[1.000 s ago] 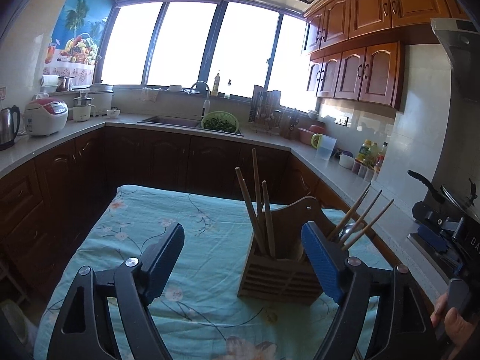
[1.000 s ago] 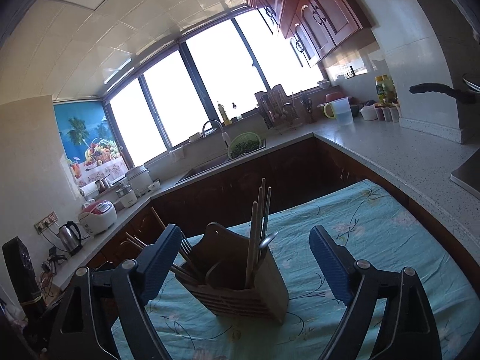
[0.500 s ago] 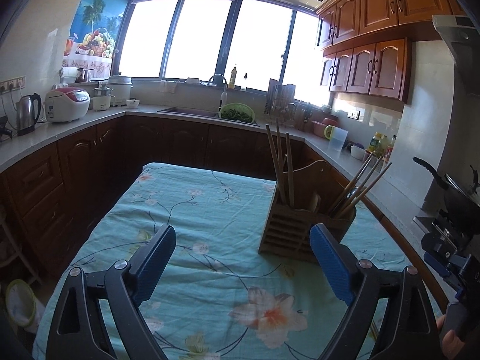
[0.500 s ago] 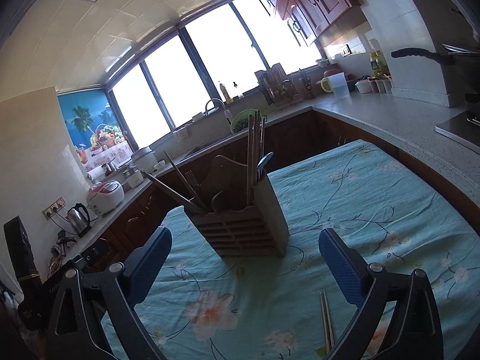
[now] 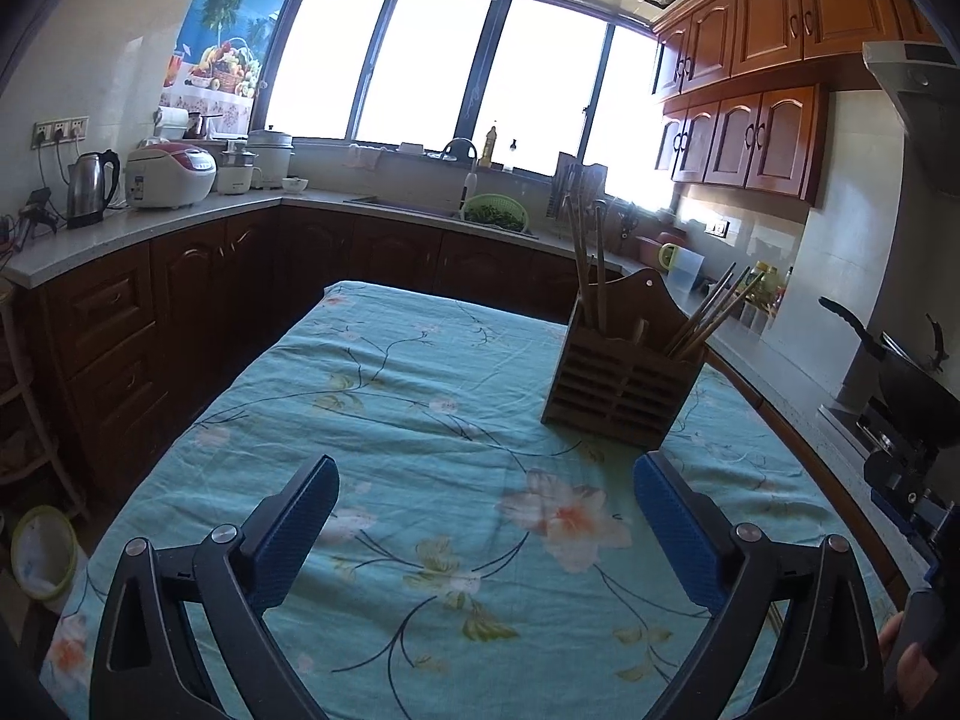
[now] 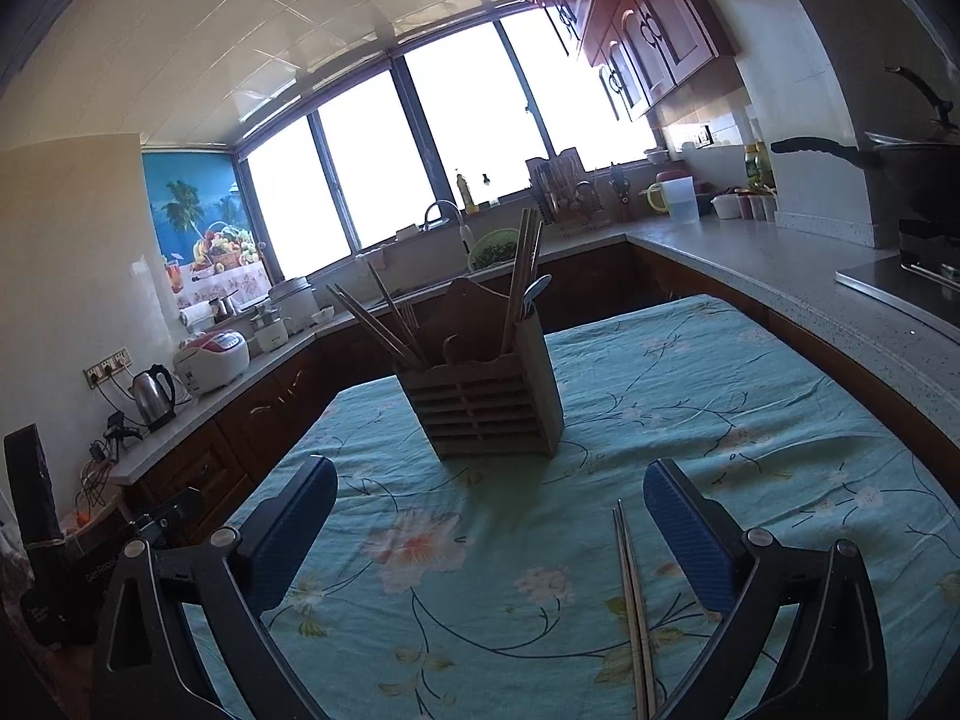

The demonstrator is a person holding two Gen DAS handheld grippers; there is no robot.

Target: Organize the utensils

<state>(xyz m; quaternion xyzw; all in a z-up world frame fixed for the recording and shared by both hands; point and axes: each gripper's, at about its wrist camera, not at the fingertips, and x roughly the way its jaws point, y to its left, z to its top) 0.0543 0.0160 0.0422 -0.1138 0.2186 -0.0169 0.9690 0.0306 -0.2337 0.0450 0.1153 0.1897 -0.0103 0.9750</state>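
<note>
The loose chopsticks (image 6: 633,612) run off the near edge. Utensil ends sit hidden inside the holder (image 6: 486,414). Far counter bottles (image 6: 757,165) are too small to identify.

From my left gripper (image 5: 486,516), the utensil holder (image 5: 621,387) stands on the tablecloth (image 5: 384,420) at about one o'clock, well ahead of my fingertips. Chopsticks (image 5: 591,270) stand upright in its left compartment; more chopsticks (image 5: 711,315) lean out to the right from its right one. From my right gripper (image 6: 489,516), the same holder (image 6: 486,408) sits at twelve o'clock. A loose pair of chopsticks (image 6: 633,600) lies on the cloth between my fingers, near the right one, pointing toward the holder. Behind the table, the counter (image 5: 180,210) carries a kettle (image 5: 90,189) and rice cooker (image 5: 171,175) at ten o'clock, the sink (image 5: 408,207) at twelve.
</note>
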